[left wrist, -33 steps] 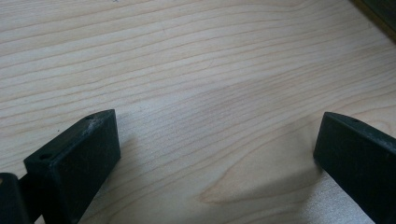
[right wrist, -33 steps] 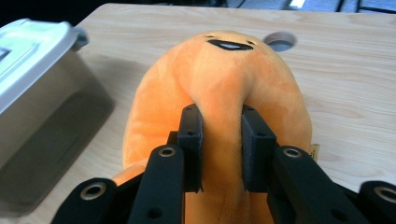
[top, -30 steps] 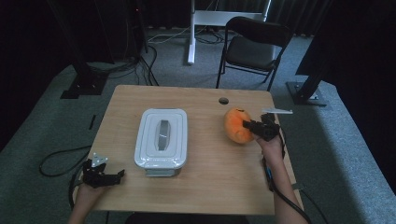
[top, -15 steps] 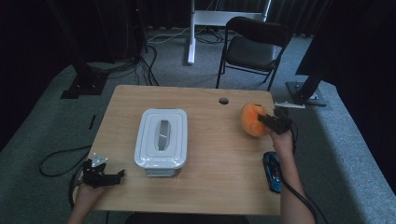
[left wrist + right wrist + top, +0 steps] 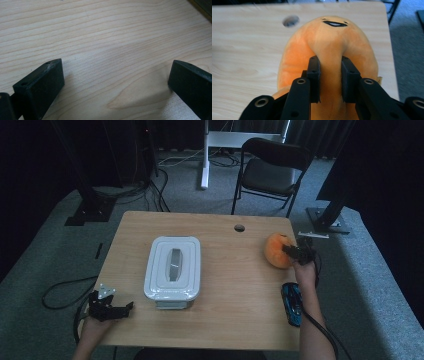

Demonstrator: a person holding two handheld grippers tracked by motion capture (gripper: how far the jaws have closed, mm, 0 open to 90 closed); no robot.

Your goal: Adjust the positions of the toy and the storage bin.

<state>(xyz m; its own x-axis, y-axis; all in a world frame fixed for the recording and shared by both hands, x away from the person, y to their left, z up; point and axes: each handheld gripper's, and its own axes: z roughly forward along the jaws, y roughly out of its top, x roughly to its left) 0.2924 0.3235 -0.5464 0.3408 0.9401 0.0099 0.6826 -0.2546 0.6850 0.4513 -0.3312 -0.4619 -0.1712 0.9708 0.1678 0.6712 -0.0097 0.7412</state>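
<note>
Two black jaws of the right gripper [image 5: 329,80] pinch a fold of the orange plush toy [image 5: 332,47] near the table's [image 5: 235,285] right edge for carrying, while the left gripper [image 5: 112,306] rests open beside the lidded white box [image 5: 172,267].

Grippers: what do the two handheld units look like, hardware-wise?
Both are black two-jaw units. The left gripper carries a grey three-cornered plate on top, and a black cable trails from it over the floor. Its jaws are plain black rectangular blocks with small holes. The right gripper has black linkage arms with metal-ringed pivots, and slim rectangular pads. Forearms are bare; no sleeves visible.
</note>
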